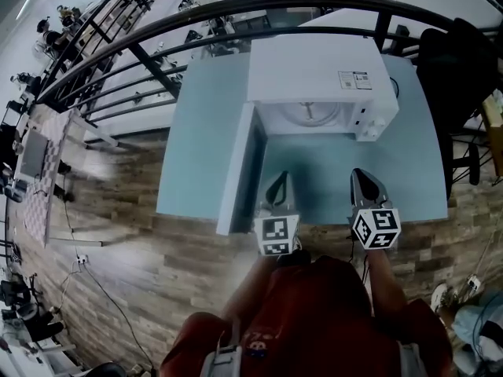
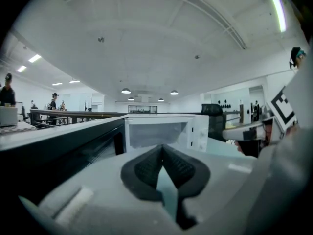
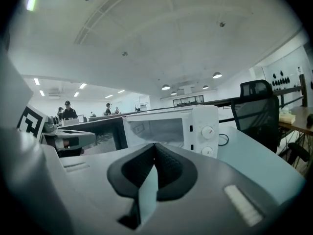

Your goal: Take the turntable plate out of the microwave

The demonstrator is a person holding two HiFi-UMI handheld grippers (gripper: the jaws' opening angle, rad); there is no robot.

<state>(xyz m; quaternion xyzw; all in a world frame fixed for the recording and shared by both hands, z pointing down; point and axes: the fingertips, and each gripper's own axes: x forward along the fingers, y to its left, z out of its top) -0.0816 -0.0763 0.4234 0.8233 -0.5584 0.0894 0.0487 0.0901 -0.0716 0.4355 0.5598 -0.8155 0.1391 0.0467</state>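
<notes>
Head view, microwave [image 1: 314, 77]: white, on a pale blue tabletop [image 1: 204, 132], door [image 1: 236, 171] swung open to the left.
Head view, turntable plate [image 1: 308, 114]: round, lying inside the open microwave.
Head view, left hand-held gripper [image 1: 280, 177]: over the tabletop in front of the opening, apart from the microwave.
Head view, right hand-held gripper [image 1: 358, 174]: beside the left one, pointing at the microwave.
Left gripper view, jaws: together, nothing between them; open microwave ahead.
Right gripper view, jaws: together, empty; microwave dials ahead, black chair [image 3: 257, 111] at right.
</notes>
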